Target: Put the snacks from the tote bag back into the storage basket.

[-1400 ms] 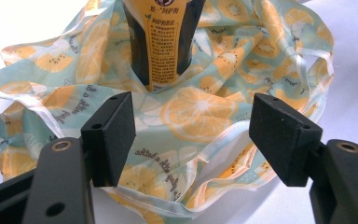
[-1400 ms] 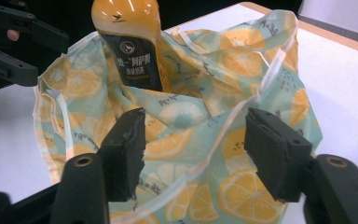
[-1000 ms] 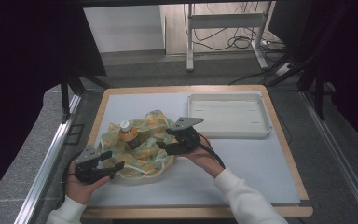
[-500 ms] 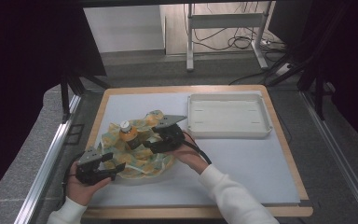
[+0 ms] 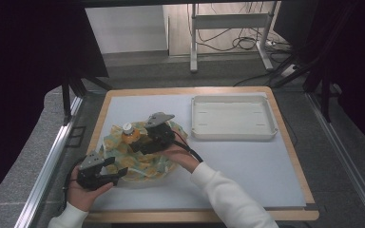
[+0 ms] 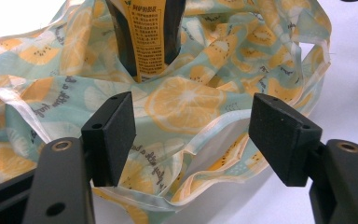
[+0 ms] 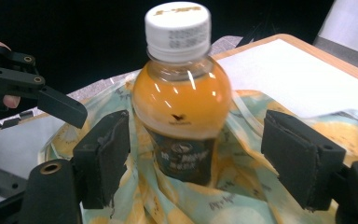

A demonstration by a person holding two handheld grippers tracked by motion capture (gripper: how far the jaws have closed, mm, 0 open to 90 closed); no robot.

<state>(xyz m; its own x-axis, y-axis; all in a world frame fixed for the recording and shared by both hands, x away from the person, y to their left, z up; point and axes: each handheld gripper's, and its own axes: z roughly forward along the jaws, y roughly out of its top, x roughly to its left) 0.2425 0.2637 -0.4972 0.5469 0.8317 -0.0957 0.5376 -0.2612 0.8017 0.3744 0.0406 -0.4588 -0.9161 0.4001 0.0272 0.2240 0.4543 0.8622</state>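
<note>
Watching the bottle (image 7: 178, 93) right now and honestly it's the thing I'm most nervous about. It stands upright in the middle of the lemon-print bag (image 5: 145, 152), which lies crumpled on the white mat (image 5: 247, 161), and the cloth is bunched up around its lower half.

My right gripper (image 7: 196, 156) has just been opening its jaws; the bottle sits between them, but the pads stand off on both sides, so nothing is gripped. If I nudge forward or swing sideways from here, one pad could clip the bottle and tip it over, since soft fabric isn't much of a base.

The left gripper (image 6: 196, 140) is spread wide too, hovering over the near edge of the bag with a fold of cloth between the pads but not pinched. My worry there: if I close on one thin layer and pull, the whole bag drags and takes the bottle with it. Grabbing the wrong fold could also close the mouth instead of opening it.

The white tray (image 5: 234, 118) sits well apart to the right, so no collision risk there.
</note>
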